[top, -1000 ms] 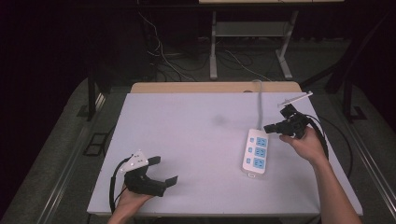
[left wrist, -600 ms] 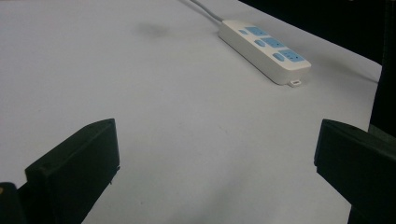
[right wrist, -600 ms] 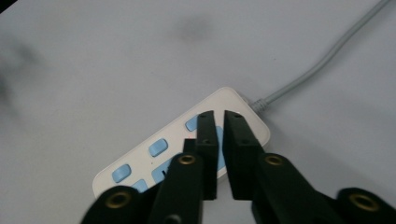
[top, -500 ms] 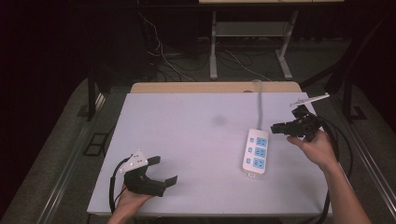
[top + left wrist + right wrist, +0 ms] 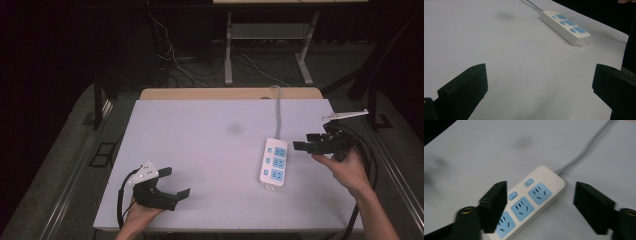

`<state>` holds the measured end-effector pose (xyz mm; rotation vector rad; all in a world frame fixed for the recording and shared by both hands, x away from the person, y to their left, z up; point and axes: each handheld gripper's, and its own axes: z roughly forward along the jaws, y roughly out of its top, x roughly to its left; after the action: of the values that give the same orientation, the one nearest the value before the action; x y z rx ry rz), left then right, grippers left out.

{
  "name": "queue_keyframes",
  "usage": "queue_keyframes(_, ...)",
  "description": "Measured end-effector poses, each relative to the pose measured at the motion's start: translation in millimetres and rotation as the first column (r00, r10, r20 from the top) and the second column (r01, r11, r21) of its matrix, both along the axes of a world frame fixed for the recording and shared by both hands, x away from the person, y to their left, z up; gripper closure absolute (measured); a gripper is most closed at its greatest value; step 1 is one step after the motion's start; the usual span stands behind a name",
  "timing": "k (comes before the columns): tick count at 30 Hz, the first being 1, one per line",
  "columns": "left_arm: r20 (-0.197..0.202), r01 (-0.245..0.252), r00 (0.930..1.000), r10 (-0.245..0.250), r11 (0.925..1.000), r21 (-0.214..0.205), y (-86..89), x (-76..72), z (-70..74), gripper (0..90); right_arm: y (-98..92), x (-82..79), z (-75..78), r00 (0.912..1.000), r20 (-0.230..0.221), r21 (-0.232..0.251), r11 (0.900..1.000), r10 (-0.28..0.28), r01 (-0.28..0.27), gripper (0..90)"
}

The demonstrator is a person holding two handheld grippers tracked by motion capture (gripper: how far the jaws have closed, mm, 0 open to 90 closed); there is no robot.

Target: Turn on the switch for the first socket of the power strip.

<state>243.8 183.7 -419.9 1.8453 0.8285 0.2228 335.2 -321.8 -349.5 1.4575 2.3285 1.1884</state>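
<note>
I have the right tool (image 5: 306, 142) just beside the far right edge of the white power strip (image 5: 275, 162), level with its far end, where the grey cord (image 5: 278, 112) leaves it. Its jaws have just been opening and now stand wide, with nothing between them; in the right gripper view they frame the strip's blue sockets from above without touching it. The strip lies flat on the right half of the pale worktop (image 5: 200, 150), long axis running away from me, cord trailing off the far edge. Its three sockets each have a small blue switch alongside, and I can't tell whether any switch is pressed.

My left tool (image 5: 175, 182) sits low at the near left corner of the worktop, well apart from the strip, jaws spread wide and empty. In the left gripper view the strip (image 5: 565, 26) lies far off beyond bare worktop.

I judge this as the moment just after letting go of the strip, with the right tool clear of it. If the strip needs another nudge or a switch needs pressing, my next move calls for bringing the right tool over the casing and lowering squarely, keeping the jaw tips off the cord so the strip doesn't skate sideways.
</note>
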Motion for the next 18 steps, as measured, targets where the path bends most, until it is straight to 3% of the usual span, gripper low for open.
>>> queue_keyframes(3, 0.001, 0.001, 1.0, -0.001, 1.0, 0.0, -0.1, 0.0, 0.0, 0.0, -2.1, -4.5, -2.1, 0.9999, -0.002, 0.009, 0.9998, -0.016, 0.016, 10.7)
queue_keyframes(5, 0.0, 0.001, 1.0, -0.001, 1.0, 0.001, -0.2, 0.0, 0.0, 0.0, -2.9, -8.2, -4.1, 0.9998, 0.002, 0.017, 0.9997, -0.018, 0.018, 9.9)
queue_keyframes(7, -0.001, 0.001, 1.0, -0.001, 1.0, 0.001, -0.2, 0.1, -0.1, 0.0, -3.1, -11.6, -7.0, 0.9999, -0.004, 0.027, 0.9996, -0.014, 0.014, 0.4)
queue_keyframes(18, -0.001, 0.002, 1.0, -0.002, 1.0, 0.002, -0.6, -0.1, -0.2, 0.0, -3.6, -32.4, -19.3, 0.9998, 0.015, 0.076, 0.997, 0.011, -0.012, 0.2)
